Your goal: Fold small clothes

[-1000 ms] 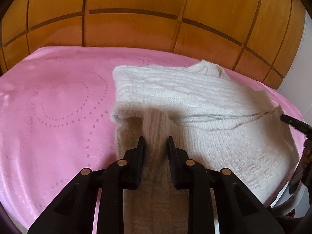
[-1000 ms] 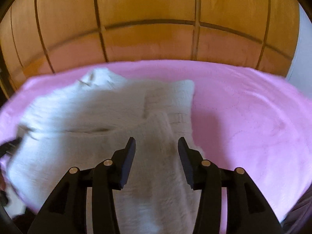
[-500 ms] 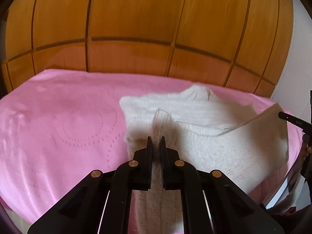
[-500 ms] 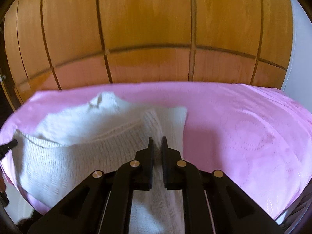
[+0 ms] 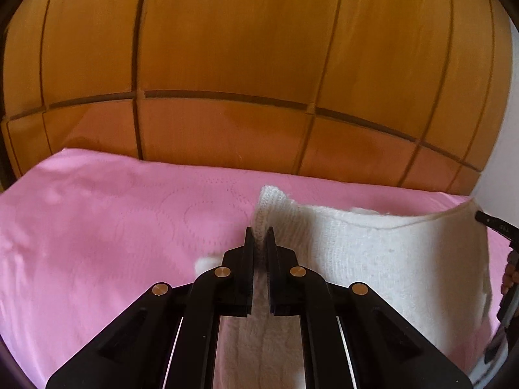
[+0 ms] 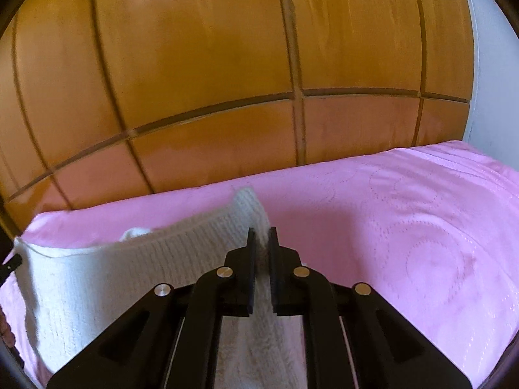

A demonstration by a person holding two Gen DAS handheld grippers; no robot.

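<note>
Between each tool's (image 5: 259,231) jaws: white sweater (image 5: 373,259) edge.

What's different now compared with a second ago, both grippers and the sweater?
Both jaws closed: the left hand-held gripper and right hand-held gripper each pinched the near edge of the white knit sweater and lifted it, so that edge now stands up off the pink bedspread toward the wooden headboard. Bedspread and headboard are unchanged.

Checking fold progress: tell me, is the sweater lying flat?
No. Both grippers pinch the sweater, its edge raised off the bedspread.
</note>
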